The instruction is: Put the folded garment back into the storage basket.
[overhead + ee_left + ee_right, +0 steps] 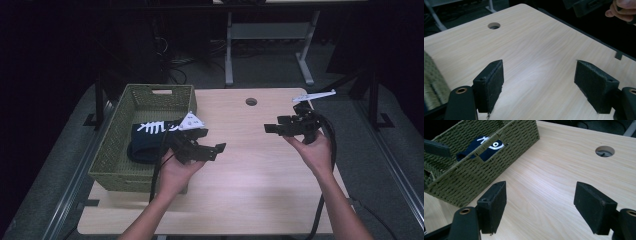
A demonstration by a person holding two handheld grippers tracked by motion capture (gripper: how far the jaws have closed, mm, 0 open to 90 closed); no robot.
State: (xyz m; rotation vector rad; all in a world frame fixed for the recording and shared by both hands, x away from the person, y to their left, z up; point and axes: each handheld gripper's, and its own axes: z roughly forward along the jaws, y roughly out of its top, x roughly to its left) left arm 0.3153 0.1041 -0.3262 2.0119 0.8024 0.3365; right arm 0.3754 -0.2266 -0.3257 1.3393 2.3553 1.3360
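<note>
A green woven basket (115, 150) stands on the left of the wooden table (250, 170). Inside it lies a dark navy cloth (147, 137) with a white fishbone print. My left gripper (210, 141) hovers just right of the basket, pointing right. In its own view the left gripper (539, 75) is open over bare wood. Across the table my right gripper (276, 124) points left toward the basket. Seen from its own camera, the right gripper (540, 193) is open with nothing between the jaws, and the basket (469, 175) and cloth (477, 146) lie ahead.
A round cable hole (251, 101) sits near the table's far edge. Beyond the table are a dark floor and a grey desk frame (270, 35). Bare tabletop lies between the two grippers and toward the near edge.
</note>
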